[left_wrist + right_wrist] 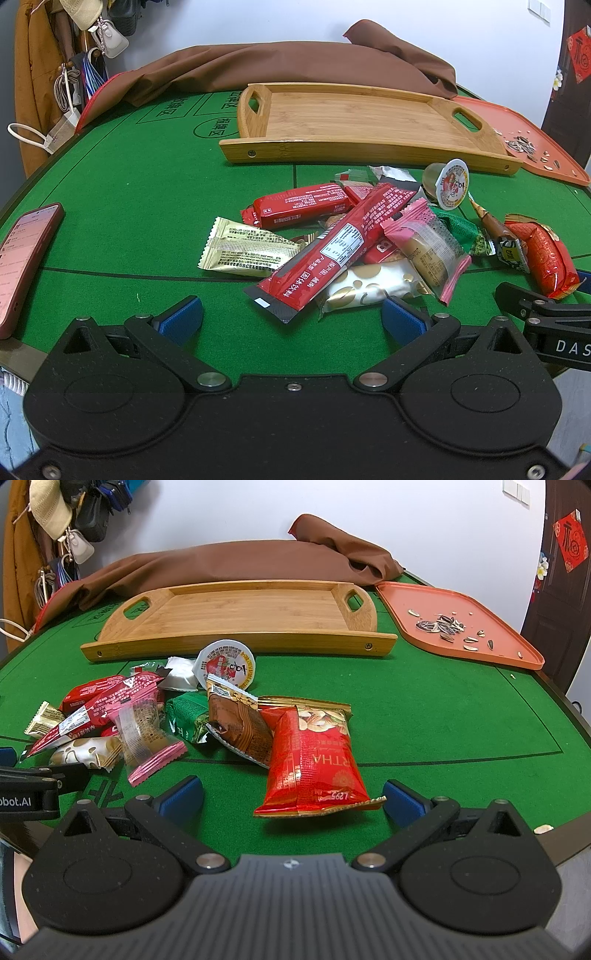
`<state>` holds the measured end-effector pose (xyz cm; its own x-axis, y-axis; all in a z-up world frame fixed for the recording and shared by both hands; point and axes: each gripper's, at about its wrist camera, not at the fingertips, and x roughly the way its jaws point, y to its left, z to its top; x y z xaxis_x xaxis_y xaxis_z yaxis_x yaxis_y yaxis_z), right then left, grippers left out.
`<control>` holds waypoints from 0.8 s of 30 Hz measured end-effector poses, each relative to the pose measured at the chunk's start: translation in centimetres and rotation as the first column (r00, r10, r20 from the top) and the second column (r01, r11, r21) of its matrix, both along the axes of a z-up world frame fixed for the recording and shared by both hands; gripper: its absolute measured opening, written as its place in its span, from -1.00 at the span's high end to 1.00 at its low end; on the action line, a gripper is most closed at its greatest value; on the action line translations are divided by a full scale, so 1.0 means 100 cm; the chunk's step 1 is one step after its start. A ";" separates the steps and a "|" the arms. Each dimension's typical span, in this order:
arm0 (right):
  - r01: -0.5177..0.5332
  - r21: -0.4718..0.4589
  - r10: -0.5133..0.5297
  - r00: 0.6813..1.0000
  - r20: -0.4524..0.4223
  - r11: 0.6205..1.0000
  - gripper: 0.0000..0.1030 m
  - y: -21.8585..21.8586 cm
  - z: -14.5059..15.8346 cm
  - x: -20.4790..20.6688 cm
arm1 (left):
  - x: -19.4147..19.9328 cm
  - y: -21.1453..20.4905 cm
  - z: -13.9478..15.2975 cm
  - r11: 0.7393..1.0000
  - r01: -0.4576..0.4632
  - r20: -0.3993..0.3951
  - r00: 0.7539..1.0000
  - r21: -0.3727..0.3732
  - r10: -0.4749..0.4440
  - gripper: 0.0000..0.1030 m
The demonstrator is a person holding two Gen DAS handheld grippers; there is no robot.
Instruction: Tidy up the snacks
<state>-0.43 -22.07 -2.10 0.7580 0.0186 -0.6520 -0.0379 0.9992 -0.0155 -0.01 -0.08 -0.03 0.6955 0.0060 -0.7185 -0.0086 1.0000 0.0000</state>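
Hovering low over green table (122, 206) | left gripper (291, 319) spread wide, nothing held; right gripper (293, 799) spread wide around red nut bag (314, 760) | snack pile (354, 240) heaped before wooden tray (354, 118)

Snack pile (354, 240) before bare tray (354, 118)

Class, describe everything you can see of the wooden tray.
The wooden tray is a long, shallow rectangle of pale bamboo-like wood with a low rim, screws in the front rail ends and a cut-out handle at each raised end. It holds nothing. It lies flat on the green table, beyond the snack pile, with a brown cloth behind it and an orange tray beside it.
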 end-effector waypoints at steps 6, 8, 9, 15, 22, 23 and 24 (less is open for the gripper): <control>0.000 0.000 0.000 1.000 0.000 1.000 -1.00 0.000 0.000 0.000 | 0.001 0.000 0.000 1.000 -0.001 -0.001 1.000 0.000 0.001 -1.00; 0.000 0.000 0.000 1.000 0.000 1.000 -1.00 0.000 0.000 0.000 | 0.001 -0.001 0.000 1.000 -0.001 -0.001 1.000 0.000 0.001 -1.00; 0.000 0.000 0.000 1.000 0.000 1.000 -1.00 0.000 0.000 0.000 | 0.001 -0.001 0.000 1.000 -0.001 -0.001 1.000 0.000 0.001 -1.00; 0.000 0.000 0.000 1.000 0.001 1.000 -1.00 0.000 0.000 0.000 | 0.001 -0.001 0.000 1.000 -0.001 -0.002 1.000 0.000 0.001 -1.00; -0.001 0.000 0.001 1.000 0.002 1.000 -1.00 0.000 0.001 -0.002 | 0.001 -0.001 0.000 1.000 -0.001 -0.001 1.000 -0.001 0.001 -1.00; -0.002 0.000 0.002 1.000 0.004 1.000 -1.00 0.000 0.001 -0.002 | 0.001 0.000 0.000 1.000 -0.003 0.000 1.000 0.000 0.003 -1.00; -0.004 -0.001 0.004 1.000 0.009 1.000 -1.00 0.000 -0.001 -0.001 | 0.001 0.000 0.000 1.000 -0.004 0.001 1.000 0.000 0.004 -1.00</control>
<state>-0.54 -22.08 -2.20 0.7636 0.0215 -0.6453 -0.0422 0.9990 -0.0166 0.08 -0.10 -0.04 0.6958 0.0088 -0.7182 -0.0130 0.9999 -0.0004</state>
